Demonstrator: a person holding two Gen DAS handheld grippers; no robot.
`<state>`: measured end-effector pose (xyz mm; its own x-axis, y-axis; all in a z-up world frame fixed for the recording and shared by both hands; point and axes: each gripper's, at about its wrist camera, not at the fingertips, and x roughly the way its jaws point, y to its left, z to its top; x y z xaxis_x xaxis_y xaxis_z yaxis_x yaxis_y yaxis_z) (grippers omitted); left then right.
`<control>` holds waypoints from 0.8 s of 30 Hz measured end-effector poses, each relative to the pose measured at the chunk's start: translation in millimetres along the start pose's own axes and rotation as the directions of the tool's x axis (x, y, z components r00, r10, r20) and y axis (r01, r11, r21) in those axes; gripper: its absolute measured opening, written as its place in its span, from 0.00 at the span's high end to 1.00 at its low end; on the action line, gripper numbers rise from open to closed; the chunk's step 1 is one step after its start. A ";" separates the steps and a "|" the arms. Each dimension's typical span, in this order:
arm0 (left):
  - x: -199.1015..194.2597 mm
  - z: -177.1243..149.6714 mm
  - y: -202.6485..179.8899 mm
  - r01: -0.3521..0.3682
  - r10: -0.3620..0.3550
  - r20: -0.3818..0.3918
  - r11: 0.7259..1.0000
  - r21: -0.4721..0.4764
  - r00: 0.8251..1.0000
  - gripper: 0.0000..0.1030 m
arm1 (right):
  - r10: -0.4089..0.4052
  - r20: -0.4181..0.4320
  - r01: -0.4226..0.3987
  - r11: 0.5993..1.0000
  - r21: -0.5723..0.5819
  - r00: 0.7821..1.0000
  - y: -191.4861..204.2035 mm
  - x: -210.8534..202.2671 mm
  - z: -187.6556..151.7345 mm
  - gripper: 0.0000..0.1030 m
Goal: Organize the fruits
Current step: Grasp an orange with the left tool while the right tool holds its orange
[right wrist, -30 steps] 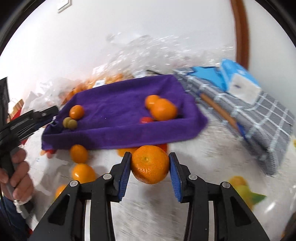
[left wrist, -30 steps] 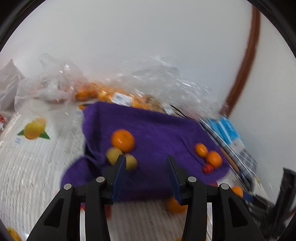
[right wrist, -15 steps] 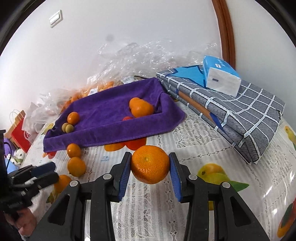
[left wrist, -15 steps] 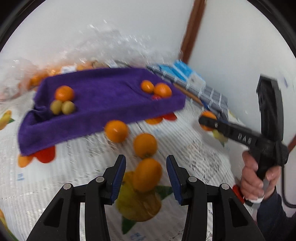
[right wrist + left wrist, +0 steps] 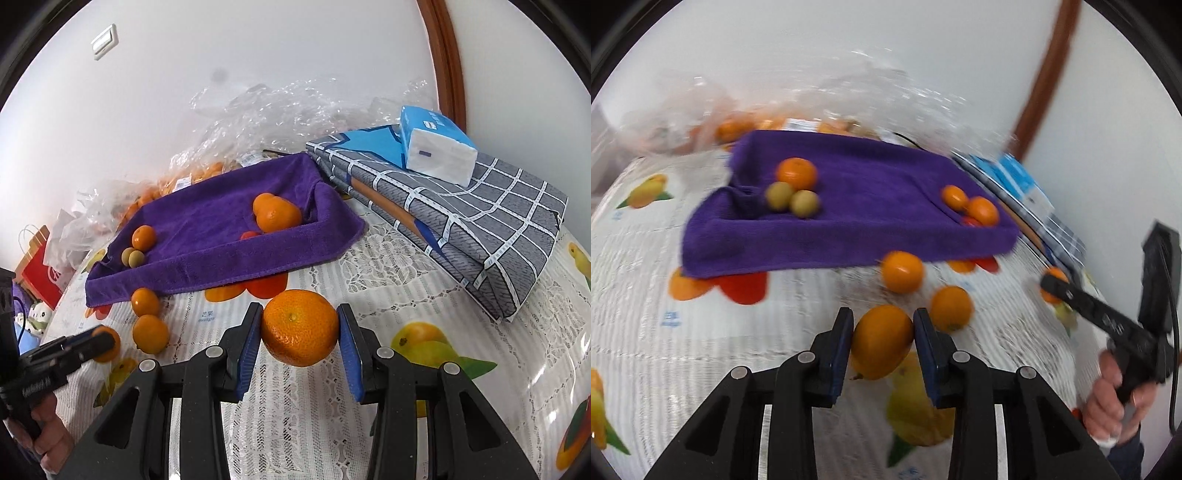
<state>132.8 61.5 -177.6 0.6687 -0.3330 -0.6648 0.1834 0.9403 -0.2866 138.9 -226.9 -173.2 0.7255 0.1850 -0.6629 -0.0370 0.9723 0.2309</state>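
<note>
A purple towel-lined tray (image 5: 871, 218) (image 5: 229, 254) holds an orange and two green fruits at its left end and two oranges with a small red fruit at its right end. My left gripper (image 5: 882, 341) is shut on an oval orange fruit (image 5: 881, 341) low over the tablecloth. Two loose oranges (image 5: 902, 271) (image 5: 950, 308) lie just beyond it, in front of the tray. My right gripper (image 5: 300, 334) is shut on a round orange (image 5: 300, 332), held above the table in front of the tray's right half.
A folded grey checked cloth (image 5: 461, 221) with a tissue pack (image 5: 436, 147) lies right of the tray. Clear plastic bags of oranges (image 5: 207, 170) sit behind it against the wall. The fruit-print tablecloth (image 5: 388, 273) covers the table. A red bag (image 5: 40, 273) stands far left.
My left gripper has moved down from over the tray to the loose fruit and closed on the oval orange one. My right gripper has pulled back slightly, still holding its orange.
</note>
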 end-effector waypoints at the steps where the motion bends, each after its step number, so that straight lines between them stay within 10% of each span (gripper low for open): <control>1: -0.2 1.1 2.6 -0.012 0.013 0.009 1.000 -0.010 1.000 0.69 | 0.001 -0.001 -0.001 1.000 -0.003 1.000 0.2 0.1 -0.1 0.61; 24: -1.4 1.4 3.2 -0.025 0.026 0.019 0.999 -0.032 0.999 0.69 | 0.054 -0.012 -0.055 0.997 -0.050 0.998 7.5 -1.1 -0.4 0.61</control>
<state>133.5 65.0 -176.6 0.6869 -0.3071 -0.6586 0.1434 0.9458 -0.2915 137.5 -219.8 -171.0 0.7143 0.2393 -0.6576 -0.1112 0.9666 0.2309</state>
